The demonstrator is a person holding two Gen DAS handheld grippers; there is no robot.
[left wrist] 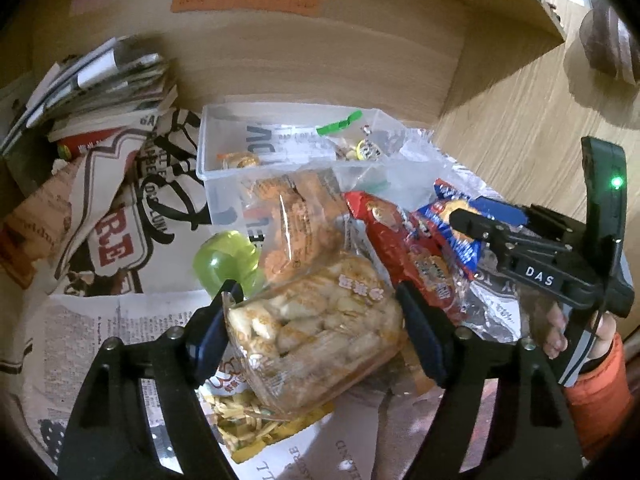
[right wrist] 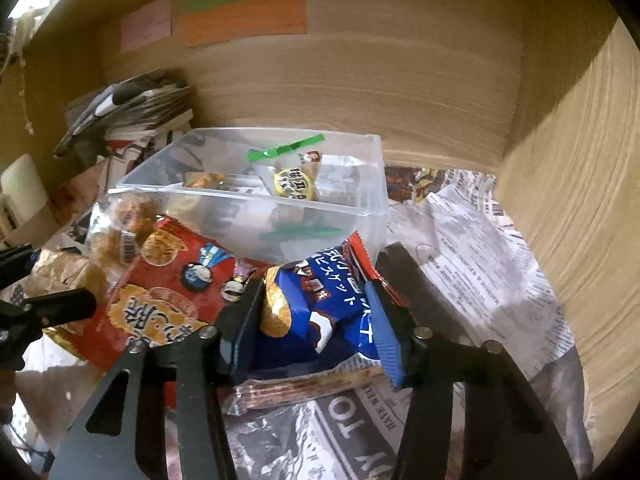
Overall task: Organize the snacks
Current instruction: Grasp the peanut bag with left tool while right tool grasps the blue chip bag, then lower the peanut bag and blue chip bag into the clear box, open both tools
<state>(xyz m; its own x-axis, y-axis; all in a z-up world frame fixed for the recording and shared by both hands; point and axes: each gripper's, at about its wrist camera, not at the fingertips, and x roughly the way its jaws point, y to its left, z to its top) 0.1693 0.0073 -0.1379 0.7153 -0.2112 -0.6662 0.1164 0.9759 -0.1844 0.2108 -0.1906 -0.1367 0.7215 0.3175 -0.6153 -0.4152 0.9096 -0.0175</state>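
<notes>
A clear bag of pale puffed snacks point(left wrist: 316, 328) sits between the blue pads of my left gripper point(left wrist: 316, 332), which press on both its sides. The left gripper point(right wrist: 40, 284) also shows at the left edge of the right wrist view. My right gripper point(right wrist: 316, 328) is shut on a blue snack packet point(right wrist: 320, 300); the left wrist view has it point(left wrist: 480, 218) at the right, on the same blue packet point(left wrist: 452, 216). A red snack packet point(left wrist: 404, 248) point(right wrist: 172, 280) lies between them. Behind stands a clear plastic box point(left wrist: 224, 168) point(right wrist: 376, 184) holding a few small snacks.
Newspaper point(right wrist: 472, 248) covers the shelf floor. A clear bag of orange snacks point(left wrist: 296, 220), a green jelly cup point(left wrist: 224, 260), a yellow noodle packet point(left wrist: 248, 420) and a wafer packet point(right wrist: 296, 388) lie around. Magazines point(left wrist: 104, 80) are stacked back left. Wooden walls point(right wrist: 580, 200) close the back and right.
</notes>
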